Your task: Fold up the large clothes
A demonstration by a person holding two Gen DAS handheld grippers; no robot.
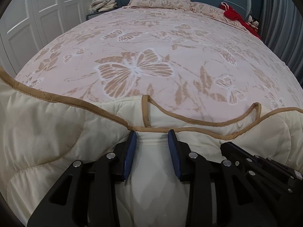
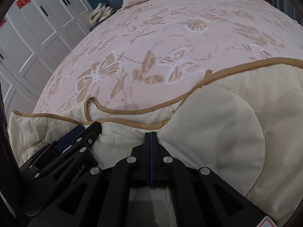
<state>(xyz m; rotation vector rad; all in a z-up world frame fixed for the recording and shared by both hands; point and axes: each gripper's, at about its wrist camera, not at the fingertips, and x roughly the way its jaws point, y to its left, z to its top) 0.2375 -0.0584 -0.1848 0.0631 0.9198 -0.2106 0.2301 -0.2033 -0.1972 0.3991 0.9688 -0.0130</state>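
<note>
Here, in the left wrist view, the left gripper (image 1: 152, 135) clamps a thick bunch of the cream quilt (image 1: 47, 141) at the bed's (image 1: 151, 37) near edge. In the right wrist view, the right gripper (image 2: 151, 134) pinches a thin quilt layer, fully clenched, keeping the edges aligned.

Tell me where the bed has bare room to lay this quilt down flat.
The bedspread lies bare from the cream quilt's tan edge up to the pillow. The far right corner is crowded with red items. The near edge is taken by the quilt, left claw and right claw.
</note>
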